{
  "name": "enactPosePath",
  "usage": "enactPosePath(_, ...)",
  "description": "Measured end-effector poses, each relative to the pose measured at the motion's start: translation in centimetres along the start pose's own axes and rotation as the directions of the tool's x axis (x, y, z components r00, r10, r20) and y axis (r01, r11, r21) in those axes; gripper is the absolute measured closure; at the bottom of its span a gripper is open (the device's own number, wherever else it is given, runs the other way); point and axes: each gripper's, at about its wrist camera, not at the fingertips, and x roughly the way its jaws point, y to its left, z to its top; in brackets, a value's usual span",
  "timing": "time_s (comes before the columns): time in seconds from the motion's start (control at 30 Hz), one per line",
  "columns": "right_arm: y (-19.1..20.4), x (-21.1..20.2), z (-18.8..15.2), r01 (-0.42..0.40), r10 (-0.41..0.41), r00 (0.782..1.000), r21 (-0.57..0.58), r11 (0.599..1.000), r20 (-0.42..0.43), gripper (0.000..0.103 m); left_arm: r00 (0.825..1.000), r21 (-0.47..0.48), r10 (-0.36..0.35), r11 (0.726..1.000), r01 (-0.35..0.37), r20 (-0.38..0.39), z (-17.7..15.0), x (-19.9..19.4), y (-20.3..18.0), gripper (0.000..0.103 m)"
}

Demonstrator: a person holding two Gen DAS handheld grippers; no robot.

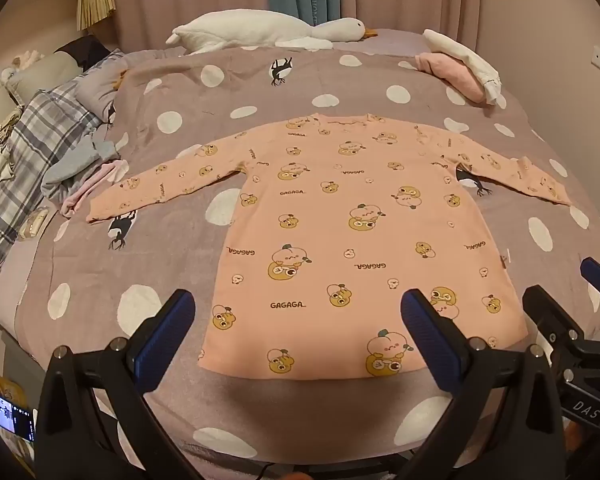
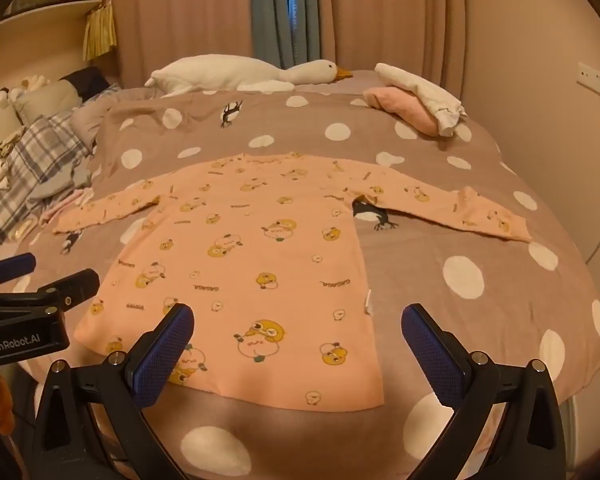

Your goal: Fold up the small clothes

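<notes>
A small pink long-sleeved shirt [image 1: 340,240] with yellow cartoon prints lies flat on the bed, both sleeves spread out, hem towards me. It also shows in the right wrist view [image 2: 252,264]. My left gripper [image 1: 298,320] is open and empty, held just above the hem near its left corner. My right gripper [image 2: 298,336] is open and empty, held above the hem near its right corner. The right gripper shows at the right edge of the left wrist view [image 1: 572,320], and the left gripper at the left edge of the right wrist view [image 2: 40,292].
The bed has a mauve cover with white dots [image 1: 180,128]. A white goose plush [image 1: 260,30] lies at the far side. Folded pink and white clothes [image 1: 460,68] sit at the far right. A plaid blanket and loose clothes [image 1: 44,148] lie at the left.
</notes>
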Motion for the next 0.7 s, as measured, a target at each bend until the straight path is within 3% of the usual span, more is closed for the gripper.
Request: enactPosePath(0.7, 0.1, -0.1, -0.1, -0.004, 0.004, 1.000, 0.001, 1.000, 0.007, 0.000, 1.000, -0.007, -0.015, 1.000, 0.015, 0.011, 0.3, -0.4, -0.4, 0.000)
